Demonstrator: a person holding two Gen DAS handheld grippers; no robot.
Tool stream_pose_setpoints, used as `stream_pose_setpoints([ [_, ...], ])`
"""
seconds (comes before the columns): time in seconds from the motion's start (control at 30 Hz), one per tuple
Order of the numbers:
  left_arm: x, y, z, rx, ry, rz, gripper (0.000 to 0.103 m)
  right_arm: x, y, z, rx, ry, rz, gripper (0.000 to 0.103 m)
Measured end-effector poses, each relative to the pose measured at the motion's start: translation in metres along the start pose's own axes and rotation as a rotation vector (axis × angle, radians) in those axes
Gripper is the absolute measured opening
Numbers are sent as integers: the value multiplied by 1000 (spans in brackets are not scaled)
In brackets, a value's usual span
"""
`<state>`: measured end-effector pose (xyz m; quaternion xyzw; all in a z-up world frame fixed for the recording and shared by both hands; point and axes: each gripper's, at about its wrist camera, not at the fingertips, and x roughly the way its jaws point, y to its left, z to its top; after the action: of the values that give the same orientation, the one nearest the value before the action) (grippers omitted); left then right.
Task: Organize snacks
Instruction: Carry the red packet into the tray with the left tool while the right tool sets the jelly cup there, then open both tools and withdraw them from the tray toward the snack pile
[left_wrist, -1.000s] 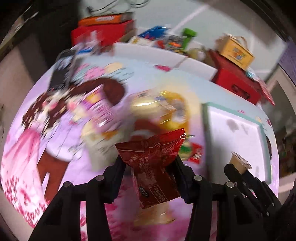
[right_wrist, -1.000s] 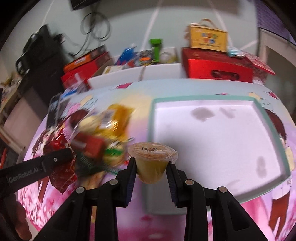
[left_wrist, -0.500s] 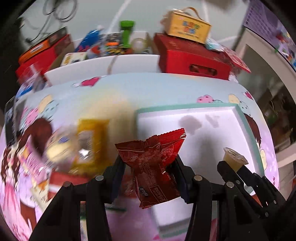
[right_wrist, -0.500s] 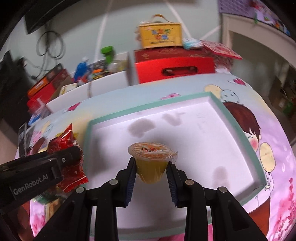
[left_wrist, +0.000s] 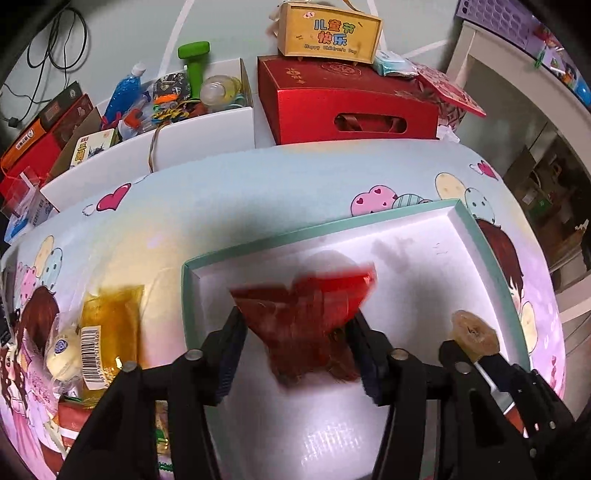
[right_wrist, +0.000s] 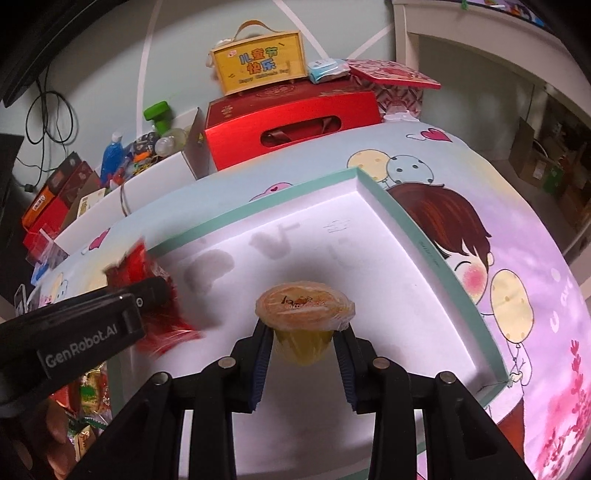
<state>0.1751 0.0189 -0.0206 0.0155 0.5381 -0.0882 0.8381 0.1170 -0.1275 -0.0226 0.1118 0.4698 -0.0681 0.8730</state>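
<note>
The left gripper (left_wrist: 295, 332) has its jaws spread wider than the red snack packet (left_wrist: 306, 317) between them; the packet is smeared by motion blur, and whether the pads still touch it cannot be told, though daylight shows along its left edge beside the left finger. Half a second ago the same packet sat crisp and pinched between jaws set closer together, so the grip has opened since then. The packet is directly ahead of the left fingertips, over the near left part of the white tray with the mint-green rim (left_wrist: 332, 225). The right gripper (right_wrist: 304, 338) is clamped narrowly on a sealed jelly cup (right_wrist: 304, 314) of yellow jelly, held upright by its tapered body with the foil lid just above the fingertips; its hold looks the same as in the earlier frames. The cup hangs over the tray's white floor, well ahead of the near rim, and the tray's far corner lies beyond and to the right of the fingers. From the right wrist view the left gripper sits to the left of the cup, with the blurred red packet at its tip. To the left of the left gripper, outside the tray, a yellow barcode-labelled packet (left_wrist: 107, 332) lies on the cartoon-printed tablecloth (left_wrist: 258, 192) among other snacks.
</note>
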Motion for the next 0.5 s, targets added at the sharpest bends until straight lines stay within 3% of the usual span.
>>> stream_pose_setpoints([
  [0.3,-24,16,-3,-33,-23,26,65,-10,1,1,-4,-14,18,37],
  [0.33,-26,18,-3,-39,-26,30,67,-10,1,0,-5,-12,19,41],
  [0.4,-31,26,-4,-60,-37,43,85,-9,2,0,-9,-8,20,73],
  [0.5,-33,36,-7,-86,-48,55,86,-9,4,-1,-23,-11,4,76],
])
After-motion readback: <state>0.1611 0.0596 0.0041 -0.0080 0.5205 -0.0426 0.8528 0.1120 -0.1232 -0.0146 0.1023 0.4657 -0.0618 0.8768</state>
